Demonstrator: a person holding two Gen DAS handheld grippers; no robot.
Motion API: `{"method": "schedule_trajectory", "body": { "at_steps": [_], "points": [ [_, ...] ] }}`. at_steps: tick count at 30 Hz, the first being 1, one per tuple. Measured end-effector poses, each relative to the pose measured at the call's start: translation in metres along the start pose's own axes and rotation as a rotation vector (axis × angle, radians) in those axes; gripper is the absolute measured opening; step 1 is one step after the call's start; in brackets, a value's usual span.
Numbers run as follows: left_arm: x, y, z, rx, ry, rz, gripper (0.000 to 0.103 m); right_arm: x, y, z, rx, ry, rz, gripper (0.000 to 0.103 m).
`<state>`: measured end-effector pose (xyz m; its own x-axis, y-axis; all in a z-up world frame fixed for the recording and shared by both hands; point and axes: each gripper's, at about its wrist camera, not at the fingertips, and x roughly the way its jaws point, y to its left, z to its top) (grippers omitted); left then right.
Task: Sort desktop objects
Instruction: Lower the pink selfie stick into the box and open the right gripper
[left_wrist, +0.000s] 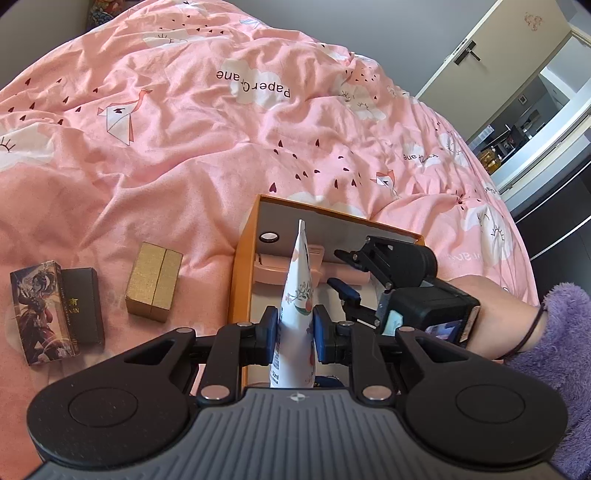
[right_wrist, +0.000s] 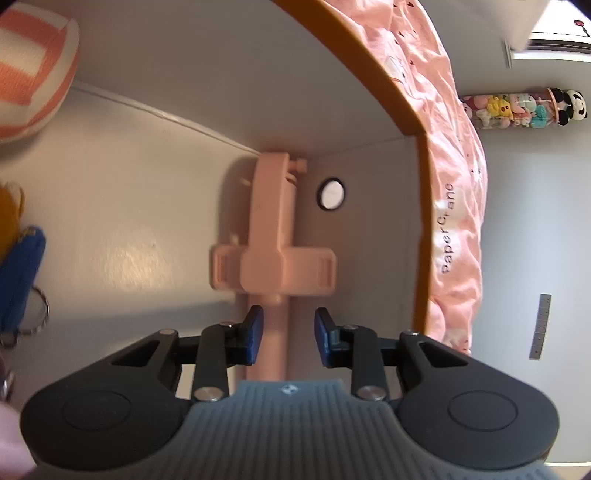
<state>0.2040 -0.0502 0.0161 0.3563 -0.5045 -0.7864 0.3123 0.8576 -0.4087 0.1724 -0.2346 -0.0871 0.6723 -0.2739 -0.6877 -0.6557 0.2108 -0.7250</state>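
My left gripper (left_wrist: 295, 332) is shut on a white tube with a flower print (left_wrist: 301, 273), which stands upright above the near edge of an orange box (left_wrist: 242, 266) with a grey inside. In that box lies a pink phone holder (right_wrist: 273, 236), also seen as the pink phone holder (left_wrist: 269, 273) behind the tube. My right gripper (right_wrist: 288, 317) reaches into the box and straddles the holder's stick. It is open: the left pad sits against the stick and a gap shows at the right pad. From the left wrist the right gripper (left_wrist: 334, 267) is low inside the box.
On the pink bedding left of the box lie a gold box (left_wrist: 154, 282), a black box (left_wrist: 83, 306) and an illustrated card box (left_wrist: 40, 310). A small round white disc (right_wrist: 331, 194) lies in the box, with a blue pouch on a key ring (right_wrist: 18, 277). A purple fuzzy sleeve (left_wrist: 554, 332) comes in from the right.
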Motion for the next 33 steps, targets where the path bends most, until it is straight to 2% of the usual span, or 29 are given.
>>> {"method": "schedule_trajectory", "body": {
  "at_steps": [3, 6, 9, 13, 16, 22, 29, 33],
  "points": [
    [0.005, -0.005, 0.001, 0.019, 0.003, -0.003, 0.023, -0.01, -0.012, -0.005, 0.059, 0.005, 0.036, 0.019],
    [0.012, -0.011, 0.001, 0.042, 0.014, -0.007, 0.023, -0.026, -0.025, -0.009, 0.167, -0.011, 0.038, 0.018],
    [0.025, -0.017, 0.002, 0.066, 0.046, 0.006, 0.023, -0.042, -0.036, -0.017, 0.337, -0.03, 0.064, 0.018],
    [0.044, -0.03, 0.001, 0.135, 0.067, 0.067, 0.023, -0.062, -0.043, -0.03, 0.608, -0.032, 0.16, 0.018],
    [0.059, -0.036, -0.001, 0.162, 0.079, 0.072, 0.023, -0.078, -0.033, -0.042, 0.772, -0.047, 0.193, 0.018],
    [0.081, -0.038, -0.006, 0.196, 0.115, 0.127, 0.023, -0.074, -0.023, -0.046, 0.914, -0.033, 0.216, 0.018],
    [0.077, -0.035, -0.015, 0.216, 0.142, 0.185, 0.022, -0.061, -0.027, -0.046, 1.02, -0.039, 0.272, 0.018],
    [0.073, -0.032, -0.016, 0.21, 0.178, 0.209, 0.021, -0.059, -0.027, -0.047, 1.13, -0.054, 0.336, 0.018]
  ]
}}
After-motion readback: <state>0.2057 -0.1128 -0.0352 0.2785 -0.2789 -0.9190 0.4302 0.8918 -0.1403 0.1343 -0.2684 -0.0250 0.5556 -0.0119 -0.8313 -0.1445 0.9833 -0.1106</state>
